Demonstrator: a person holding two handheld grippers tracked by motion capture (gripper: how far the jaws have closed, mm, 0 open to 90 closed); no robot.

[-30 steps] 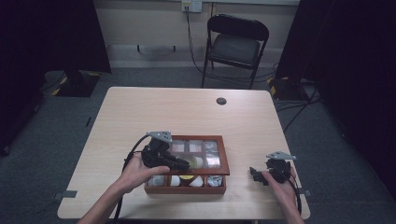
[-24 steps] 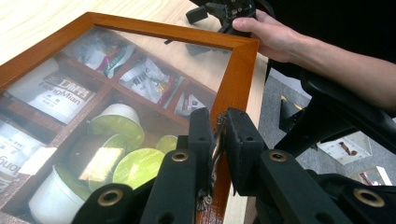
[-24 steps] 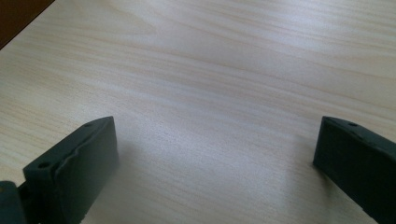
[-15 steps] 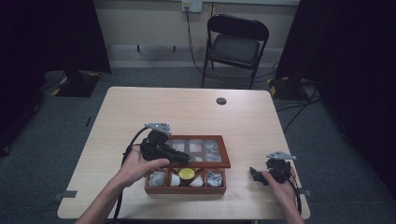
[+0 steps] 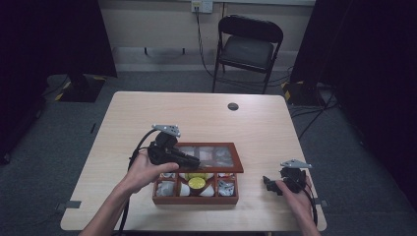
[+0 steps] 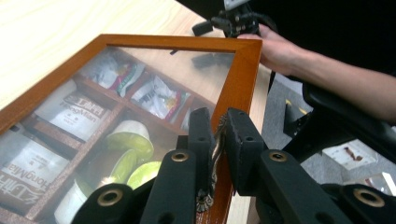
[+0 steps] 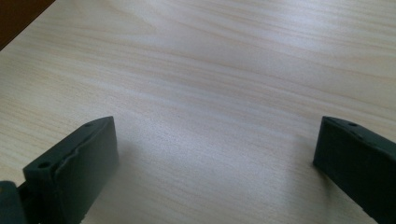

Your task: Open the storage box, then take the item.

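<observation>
Item under handling: the glass-paned lid (image 5: 211, 156) of a wooden compartment box (image 5: 195, 195), which stands near the bench's (image 5: 206, 113) front edge, slightly left of centre. The lid is part-raised, hinged along its far side; the front row of compartments lies exposed below it, with a yellow-topped cup (image 5: 196, 183) in the middle cell.

In the left gripper view, the left gripper (image 6: 218, 135) is clamped on a small metal latch (image 6: 215, 142) at the lid's front rail, jaws nearly together with only the fitting between them. Sachets (image 6: 156, 95) and green-topped cups (image 6: 128, 140) show through the pane.

Right gripper (image 5: 271, 183): at about 3 o'clock from the box, well apart from it, resting low on the bench. In its own view the jaws stand wide apart over bare wood, holding nothing.

Risks, as judged:
- The hold is on a thin fitting only. A slip would drop the lid onto the frame, with possible damage to the pane.
- The box body is unrestrained. A lift that pulls toward 6 o'clock rather than following the hinge arc could drag or tip the box and spill its contents.
- Twisting the latch sideways may bend it or strain its fixing.
- Swinging the lid past its stop may stress the hinges.
</observation>
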